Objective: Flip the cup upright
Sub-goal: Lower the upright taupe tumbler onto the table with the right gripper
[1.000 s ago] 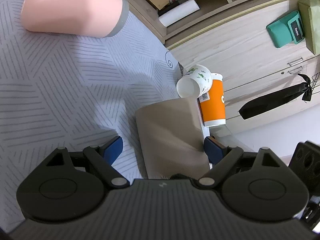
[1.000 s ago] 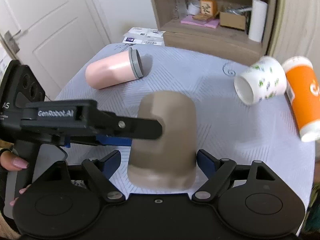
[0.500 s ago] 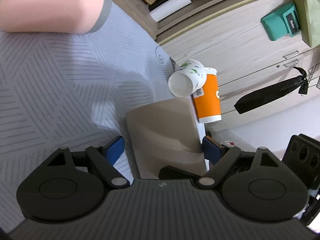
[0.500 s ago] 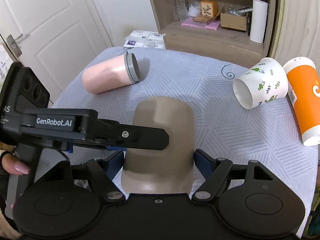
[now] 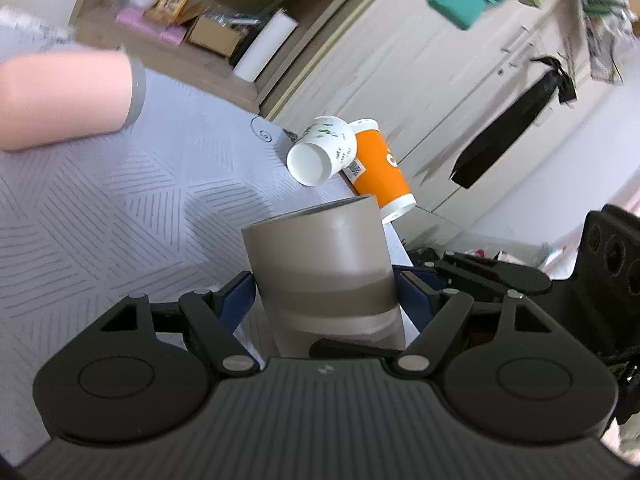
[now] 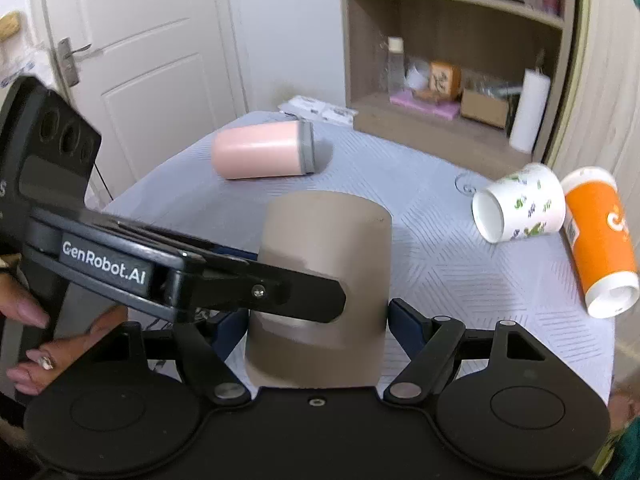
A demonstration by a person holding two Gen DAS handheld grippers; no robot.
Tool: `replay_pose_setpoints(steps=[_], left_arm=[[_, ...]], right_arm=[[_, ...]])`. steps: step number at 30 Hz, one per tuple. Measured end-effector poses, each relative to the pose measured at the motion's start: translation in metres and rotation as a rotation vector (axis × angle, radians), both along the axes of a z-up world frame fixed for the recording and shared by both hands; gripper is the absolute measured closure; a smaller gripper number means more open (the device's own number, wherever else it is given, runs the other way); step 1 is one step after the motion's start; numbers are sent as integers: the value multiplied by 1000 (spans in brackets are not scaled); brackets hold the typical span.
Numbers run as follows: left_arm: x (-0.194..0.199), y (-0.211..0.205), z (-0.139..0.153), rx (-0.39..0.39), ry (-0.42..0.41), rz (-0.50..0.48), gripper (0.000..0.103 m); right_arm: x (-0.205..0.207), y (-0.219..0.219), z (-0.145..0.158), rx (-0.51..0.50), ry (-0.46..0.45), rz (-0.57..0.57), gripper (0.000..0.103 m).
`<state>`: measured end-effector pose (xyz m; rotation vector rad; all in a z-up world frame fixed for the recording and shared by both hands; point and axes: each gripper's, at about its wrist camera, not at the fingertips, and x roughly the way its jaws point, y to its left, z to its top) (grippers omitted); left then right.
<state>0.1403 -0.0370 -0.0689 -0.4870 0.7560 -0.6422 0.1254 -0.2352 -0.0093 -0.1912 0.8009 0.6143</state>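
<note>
Up it swings: the taupe cylindrical cup [image 5: 320, 268] now lifts off the grey patterned tabletop [image 5: 120, 200], left gripper [image 5: 324, 300] jaws pinching it, right gripper [image 6: 316, 320] jaws spread alongside; keep the turn slow.

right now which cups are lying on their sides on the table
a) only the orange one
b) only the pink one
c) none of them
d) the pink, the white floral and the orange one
d: the pink cup, the white floral cup and the orange cup all lie on their sides on the grey tablecloth, while the brown cup sits between the fingers of both hand-held grippers.
</note>
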Motion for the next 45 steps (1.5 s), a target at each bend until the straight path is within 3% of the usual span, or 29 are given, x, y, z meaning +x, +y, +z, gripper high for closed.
replay_pose_setpoints(steps=[8, 12, 28, 35, 45], left_arm=[[-19, 2, 15, 118, -99, 4, 27], [-13, 6, 15, 101, -96, 14, 27], [13, 4, 31, 216, -212, 71, 30], [18, -1, 34, 287, -274, 74, 30], [21, -4, 41, 302, -327, 60, 30]], right_arm=[[-20, 6, -5, 30, -111, 32, 22], [-18, 11, -6, 16, -136, 31, 22], [15, 22, -17, 102, -179, -35, 22], [22, 28, -24, 99, -248, -55, 22], [16, 28, -28, 58, -408, -45, 22]])
